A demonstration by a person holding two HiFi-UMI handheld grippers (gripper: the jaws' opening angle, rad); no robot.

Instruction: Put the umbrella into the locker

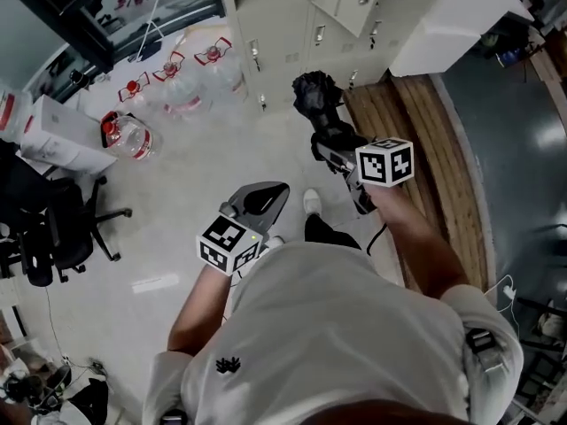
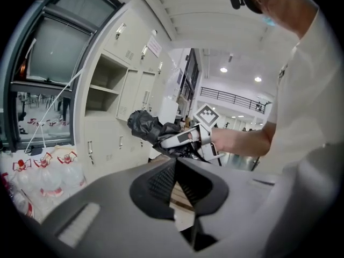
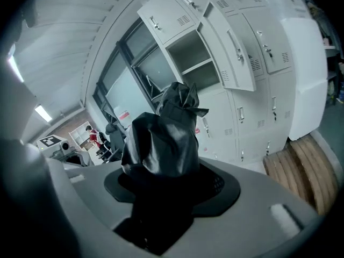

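Umbrella, black, folded, is clamped betw. right gripper's pads, spread wide round its bunched fabric, mid-air near lockers. Left gripper: jaws together, empty. Gripper views show open locker compartment w/ shelf; head view gives only its door from above. Umbrella's handle end hidden inside jaws.

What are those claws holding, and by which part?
The right gripper clamps the folded black umbrella by one end of its fabric; left gripper holds nothing.

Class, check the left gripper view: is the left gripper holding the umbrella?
No: the left gripper is shut on nothing, while the right gripper carries the black umbrella.
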